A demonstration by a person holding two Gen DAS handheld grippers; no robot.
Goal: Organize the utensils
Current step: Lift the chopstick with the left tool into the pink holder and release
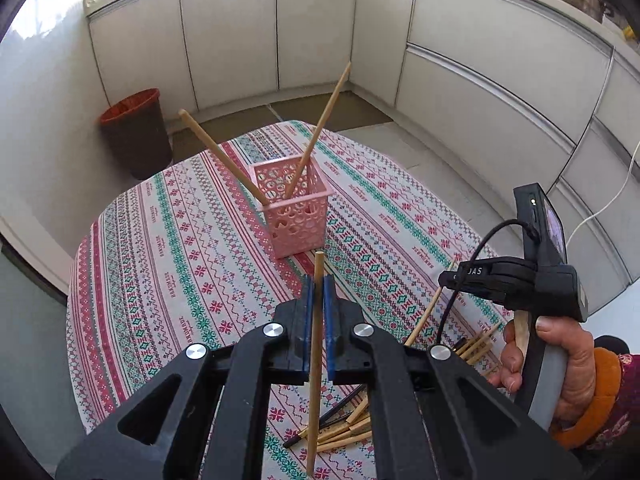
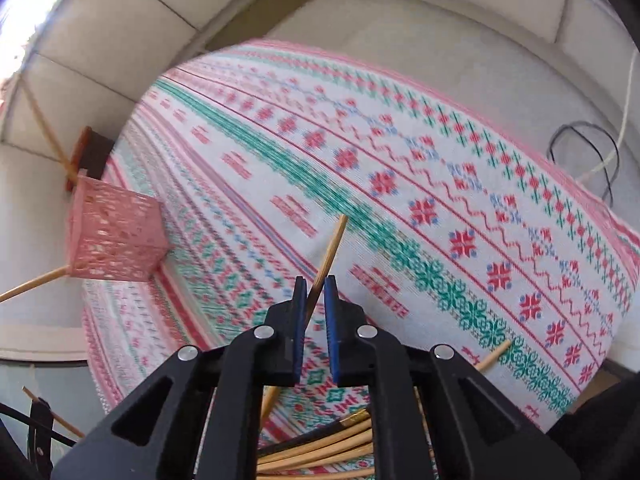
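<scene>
The left gripper [image 1: 319, 286] has its jaws clenched on a single wooden chopstick [image 1: 316, 360], which stands nearly upright between them. Beyond these jaws, a pink perforated basket [image 1: 294, 210] sits on the patterned counter [image 1: 168, 248] with two chopsticks leaning out of it. The right gripper [image 2: 315, 292] has its jaws grasping another chopstick [image 2: 330, 250], tilted. More loose chopsticks [image 2: 320, 450] lie below these jaws.
</scene>
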